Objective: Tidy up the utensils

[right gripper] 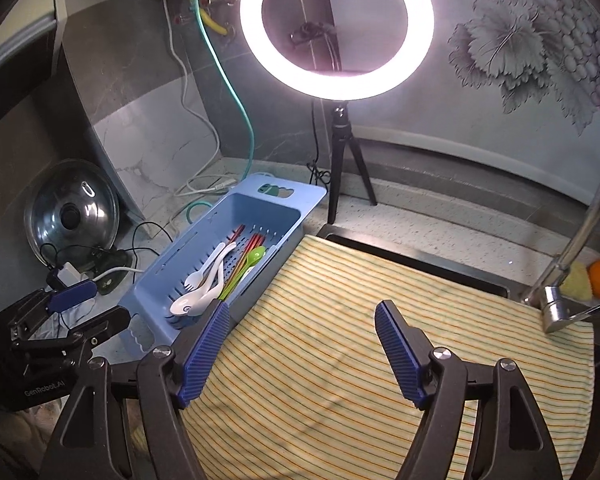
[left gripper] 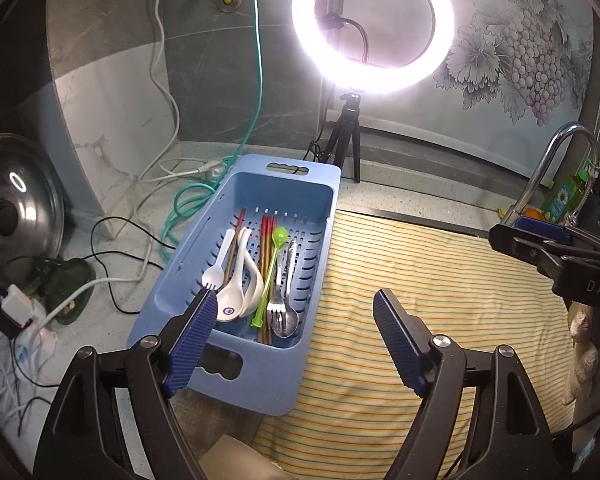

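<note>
A blue slotted basket (left gripper: 188,276) (right gripper: 168,264) lies on the counter, left of a yellow striped cloth (left gripper: 420,300) (right gripper: 380,340). In it lie red-tipped chopsticks (left gripper: 267,236), a white plastic fork (left gripper: 216,268), white ceramic spoons (left gripper: 236,296) (right gripper: 188,305), a green spoon (left gripper: 274,260) (right gripper: 255,258), a metal fork (left gripper: 277,300) and a metal spoon (left gripper: 287,312). My left gripper (left gripper: 294,312) is open and empty, just above the basket's near right corner. My right gripper (right gripper: 302,320) is open and empty over the cloth, right of the basket.
A lit ring light on a tripod (left gripper: 346,136) (right gripper: 340,148) stands behind the basket. Cables and a green hose (left gripper: 188,200) lie at the left, near a pot lid (left gripper: 12,208) (right gripper: 72,212). A faucet (right gripper: 580,240) (left gripper: 540,168) stands at the right.
</note>
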`<move>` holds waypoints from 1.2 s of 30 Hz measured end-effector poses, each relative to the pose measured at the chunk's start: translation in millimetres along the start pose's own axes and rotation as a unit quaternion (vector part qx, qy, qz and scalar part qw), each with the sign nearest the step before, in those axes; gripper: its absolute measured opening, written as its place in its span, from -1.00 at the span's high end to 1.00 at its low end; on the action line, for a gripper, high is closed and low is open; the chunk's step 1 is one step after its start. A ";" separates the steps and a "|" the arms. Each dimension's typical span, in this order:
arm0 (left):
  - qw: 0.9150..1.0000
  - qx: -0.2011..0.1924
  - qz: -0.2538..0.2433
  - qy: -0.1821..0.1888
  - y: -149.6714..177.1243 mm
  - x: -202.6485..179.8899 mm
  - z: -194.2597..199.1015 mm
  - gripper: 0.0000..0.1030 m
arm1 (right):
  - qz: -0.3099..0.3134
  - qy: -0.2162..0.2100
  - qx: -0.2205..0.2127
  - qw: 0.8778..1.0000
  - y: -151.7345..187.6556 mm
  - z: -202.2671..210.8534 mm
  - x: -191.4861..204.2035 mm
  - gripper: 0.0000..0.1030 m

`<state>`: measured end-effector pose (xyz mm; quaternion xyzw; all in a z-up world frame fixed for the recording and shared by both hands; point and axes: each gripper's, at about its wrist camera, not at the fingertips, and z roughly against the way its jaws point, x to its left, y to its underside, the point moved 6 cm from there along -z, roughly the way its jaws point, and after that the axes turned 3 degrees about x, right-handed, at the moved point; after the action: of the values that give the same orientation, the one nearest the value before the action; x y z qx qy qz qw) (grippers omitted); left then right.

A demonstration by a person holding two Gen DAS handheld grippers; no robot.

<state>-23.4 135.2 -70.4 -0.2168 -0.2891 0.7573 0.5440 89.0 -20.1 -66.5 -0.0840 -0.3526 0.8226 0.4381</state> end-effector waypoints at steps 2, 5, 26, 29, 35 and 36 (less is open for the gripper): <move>1.000 0.001 0.001 0.000 1.3 -0.9 1.9 -0.56 | -0.006 -0.004 -0.003 1.000 2.2 5.8 -2.0 -0.44; 1.000 -0.002 -0.001 -0.003 2.5 -2.9 4.9 -0.56 | -0.009 -0.003 -0.007 1.000 3.6 9.7 -1.8 -0.46; 1.000 0.000 -0.007 -0.003 2.7 -9.3 7.5 -0.56 | -0.017 -0.003 -0.012 1.000 5.7 13.2 -3.4 -0.46; 1.000 -0.001 -0.005 -0.005 2.0 -9.1 6.9 -0.56 | -0.019 -0.006 -0.008 1.000 6.5 12.1 -4.0 -0.46; 1.000 0.001 -0.007 -0.004 1.6 -9.9 6.5 -0.56 | -0.024 -0.006 -0.007 1.000 7.7 11.2 -5.7 -0.47; 1.000 0.001 -0.007 -0.004 1.8 -10.0 6.5 -0.56 | -0.024 -0.005 -0.007 1.000 7.4 11.2 -6.0 -0.47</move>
<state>-25.7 123.9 -66.7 -0.2111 -0.2916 0.7547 0.5485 82.7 -33.2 -64.1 -0.0743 -0.3630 0.8097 0.4551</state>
